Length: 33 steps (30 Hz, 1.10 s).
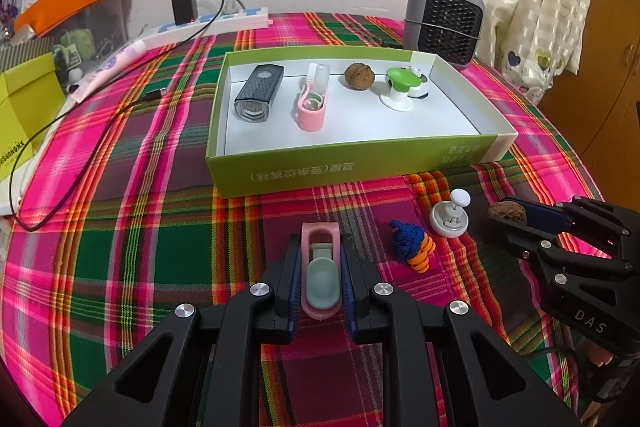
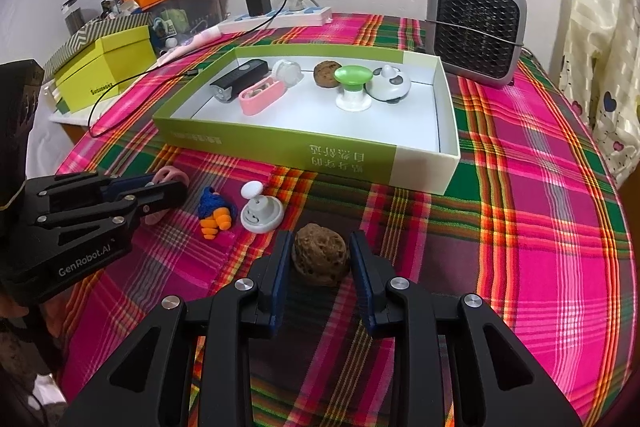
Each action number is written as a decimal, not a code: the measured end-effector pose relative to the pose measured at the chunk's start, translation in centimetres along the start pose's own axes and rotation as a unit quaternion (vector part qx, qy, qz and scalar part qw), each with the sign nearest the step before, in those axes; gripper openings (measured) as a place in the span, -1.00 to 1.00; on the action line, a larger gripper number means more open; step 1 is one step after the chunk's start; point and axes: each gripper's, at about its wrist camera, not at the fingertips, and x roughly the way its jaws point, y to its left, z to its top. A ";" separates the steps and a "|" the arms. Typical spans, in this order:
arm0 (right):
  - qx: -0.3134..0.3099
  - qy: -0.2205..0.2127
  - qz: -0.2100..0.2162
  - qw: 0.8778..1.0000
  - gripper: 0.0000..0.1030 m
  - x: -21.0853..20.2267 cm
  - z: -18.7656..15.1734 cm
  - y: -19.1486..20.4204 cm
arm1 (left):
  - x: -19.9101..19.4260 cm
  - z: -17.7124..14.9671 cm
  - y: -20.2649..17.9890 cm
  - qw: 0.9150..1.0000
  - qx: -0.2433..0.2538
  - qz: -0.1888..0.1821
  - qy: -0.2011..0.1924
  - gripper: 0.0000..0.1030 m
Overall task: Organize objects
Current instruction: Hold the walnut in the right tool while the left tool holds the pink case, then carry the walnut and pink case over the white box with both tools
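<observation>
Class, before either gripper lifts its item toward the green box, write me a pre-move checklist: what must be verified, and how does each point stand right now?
1. Left gripper closed on the pink case: ok, pads press both its sides.
2. Right gripper closed on the walnut: ok, pads meet it on both sides.
3. Free floor space in the green box: ok, the front half is bare.
4. Earplugs and white knob clear of both grippers: ok, they lie between them, untouched.
5. Whether either item is already lifted off the tablecloth: cannot tell.
</observation>
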 end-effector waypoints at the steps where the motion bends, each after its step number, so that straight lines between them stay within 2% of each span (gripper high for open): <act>1: 0.000 0.000 0.001 1.000 -0.41 0.0 0.0 0.0 | 0.0 0.0 -0.1 1.000 0.000 0.001 0.000 -0.69; 22: -0.008 -0.029 0.008 1.000 -0.41 -1.4 1.1 0.8 | -2.7 1.4 -0.5 0.999 0.005 -0.003 -0.031 -0.69; 33: -0.019 -0.052 0.016 0.998 -0.41 -2.1 3.2 1.5 | -3.1 2.9 0.0 0.999 0.004 -0.008 -0.045 -0.69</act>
